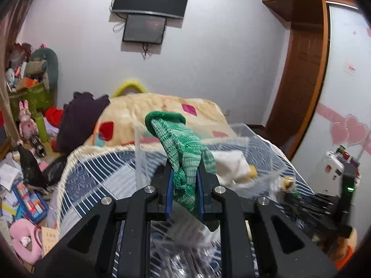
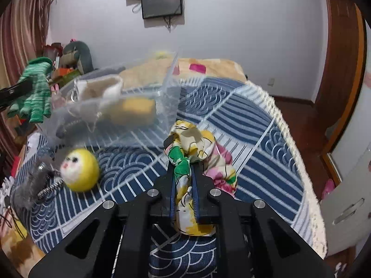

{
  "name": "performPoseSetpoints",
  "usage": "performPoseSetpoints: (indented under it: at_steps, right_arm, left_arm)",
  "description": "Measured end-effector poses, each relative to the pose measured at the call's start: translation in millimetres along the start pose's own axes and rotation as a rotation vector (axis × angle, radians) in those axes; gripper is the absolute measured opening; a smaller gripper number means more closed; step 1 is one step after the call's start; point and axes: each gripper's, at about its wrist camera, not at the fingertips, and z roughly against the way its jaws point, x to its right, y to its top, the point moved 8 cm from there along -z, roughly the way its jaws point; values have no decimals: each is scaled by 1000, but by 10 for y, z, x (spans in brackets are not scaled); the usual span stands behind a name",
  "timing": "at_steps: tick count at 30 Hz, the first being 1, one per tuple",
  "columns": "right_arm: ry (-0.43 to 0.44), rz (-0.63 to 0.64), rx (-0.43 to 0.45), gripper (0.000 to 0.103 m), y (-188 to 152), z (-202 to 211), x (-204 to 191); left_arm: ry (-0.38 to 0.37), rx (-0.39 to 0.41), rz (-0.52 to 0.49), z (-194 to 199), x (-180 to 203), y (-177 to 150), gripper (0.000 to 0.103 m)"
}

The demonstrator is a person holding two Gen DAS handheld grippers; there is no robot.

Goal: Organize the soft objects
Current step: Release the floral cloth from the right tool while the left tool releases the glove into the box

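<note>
Green knit glove (image 1: 185, 153) clamped mid-body, cuff up, fingers drooping. Floral fabric scrunchie (image 2: 197, 153) pinched, bunched above the bed. Clear plastic bin (image 2: 167, 106) on the bed holds a yellow plush (image 2: 136, 111) and white-beige sock (image 2: 102, 88).

— What's carrying everything?

— A bed (image 2: 243, 125), spread with a blue and white wave-patterned cover (image 2: 259, 139) that has a cream fringe along its edge.

— And what lies on it?

— A clear plastic bin (image 2: 148, 125) sits on the cover. Near it, a round yellow toy with a white face (image 2: 80, 172) rests beside a grey fuzzy thing (image 2: 27, 190). Further back, a cream blanket with coloured patches (image 1: 162, 111) lies across the bed, with a dark purple cloth (image 1: 78, 120) on its left end.
</note>
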Motion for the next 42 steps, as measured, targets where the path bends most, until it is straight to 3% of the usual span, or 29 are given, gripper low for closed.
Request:
performPoseSetpoints:
  at_steps: [3, 8, 13, 20, 31, 37, 39, 42]
  right_arm:
    - [19, 8, 47, 11, 128, 146, -61]
    - [66, 38, 128, 11, 415, 361, -234]
    - [106, 57, 164, 11, 721, 318, -419]
    - [154, 98, 121, 11, 961, -48, -685]
    - [140, 154, 6, 11, 797, -401, -850]
    - [126, 177, -3, 30, 749, -344, -858]
    - [121, 176, 5, 40, 754, -306, -832]
    - [114, 174, 22, 46, 776, -244, -792]
  left_arm:
    - [43, 11, -24, -108, -41, 81, 16]
    - [36, -69, -13, -401, -74, -13, 16]
    - [45, -115, -32, -600, -62, -149, 16]
    - [29, -178, -5, -801, -101, -236, 16]
    - [50, -202, -59, -850, -16, -280, 17]
    - [35, -220, -48, -774, -17, -296, 25]
    - [29, -218, -48, -732, -18, -295, 31]
    - [29, -204, -59, -654, -9, -288, 46]
